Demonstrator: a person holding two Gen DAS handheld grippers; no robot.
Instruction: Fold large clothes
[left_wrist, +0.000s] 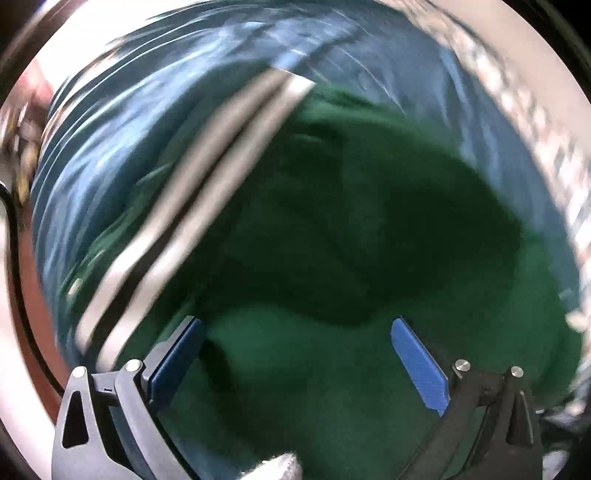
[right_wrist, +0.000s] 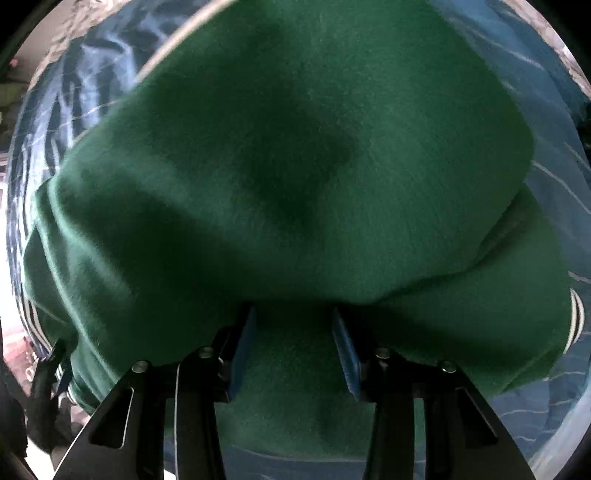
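A large dark green garment (left_wrist: 369, 229) with a white and black striped band (left_wrist: 207, 192) lies on a blue sheet (left_wrist: 122, 147). My left gripper (left_wrist: 299, 332) is open just above the green cloth, with nothing between its blue pads (left_wrist: 417, 365). The view is motion-blurred. In the right wrist view the green garment (right_wrist: 295, 155) fills the frame, bunched in folds. My right gripper (right_wrist: 293, 314) is open, its blue pads (right_wrist: 242, 350) apart with green cloth lying between and over their tips. Striped cuffs (right_wrist: 576, 317) show at the garment's edges.
The blue sheet (right_wrist: 546, 122) with thin white lines covers the surface under the garment. A pale floor or wall (left_wrist: 532, 110) shows beyond the sheet's far edge. A dark strap (right_wrist: 44, 384) hangs at the lower left of the right wrist view.
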